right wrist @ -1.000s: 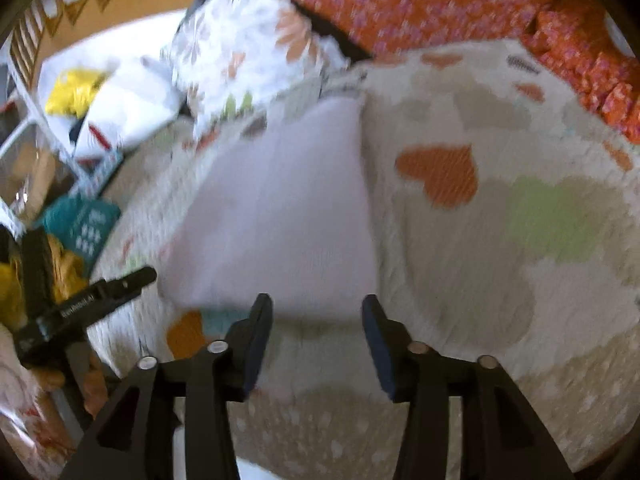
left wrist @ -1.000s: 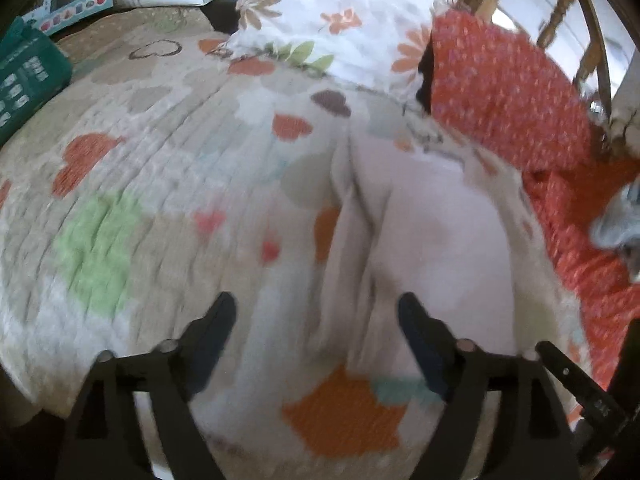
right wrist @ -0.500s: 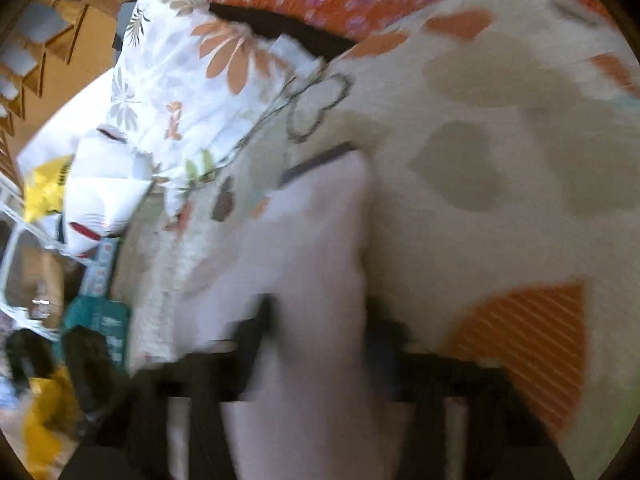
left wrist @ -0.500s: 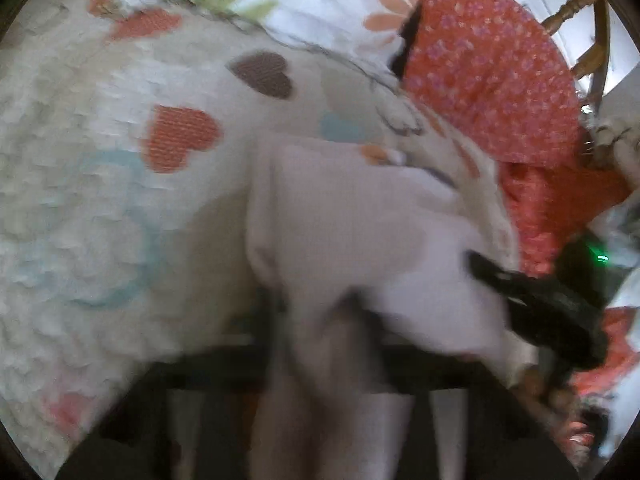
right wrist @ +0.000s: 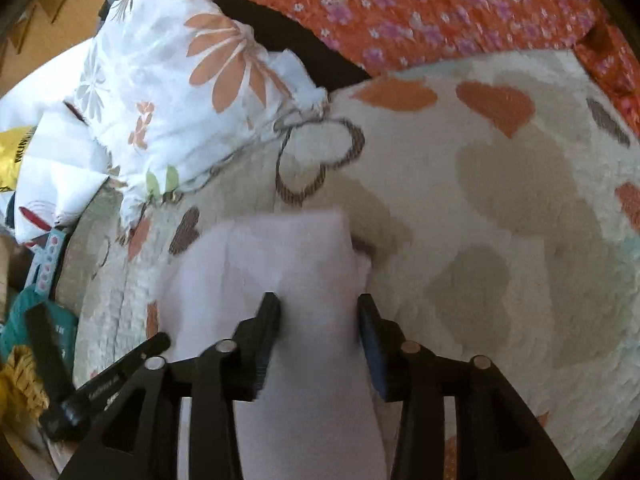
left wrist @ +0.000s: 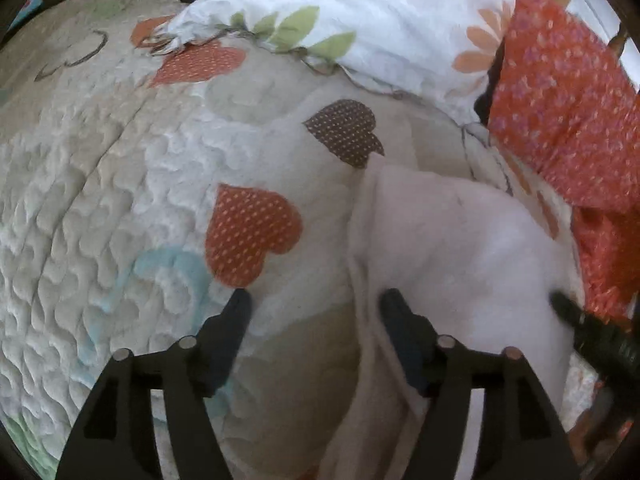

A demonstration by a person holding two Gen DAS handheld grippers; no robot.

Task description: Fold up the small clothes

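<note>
The pale lilac garment (right wrist: 280,264) lay on the bed's heart-patterned quilt (left wrist: 100,208), doubled over so that a straight folded edge faced the floral pillow (left wrist: 360,12) and the red flowered bedspread (right wrist: 440,8) behind it. What kind of small garment it was could not be told.

The left gripper (left wrist: 314,306) hung over the garment's left margin. Its fingers (left wrist: 236,320) were parting, with only bare quilt and the hemmed edge of the cloth between them and nothing pinched. One finger sat just beside that edge, the other over the quilt near an orange heart (left wrist: 252,232).

The right gripper (right wrist: 318,312) stood over the garment's right side. Its fingers (right wrist: 268,320) were also spreading; cloth lay under and between them, but the pads did not appear to press it.

Both tools being placed at opposite margins and letting go suggested the fold had just been laid down and released, each side having been carried evenly so the edges would meet squarely. The cloth looked soft and limp, so it would likely keep the crease only if left flat. The next fold would probably need a fresh pinch at an edge.
</note>
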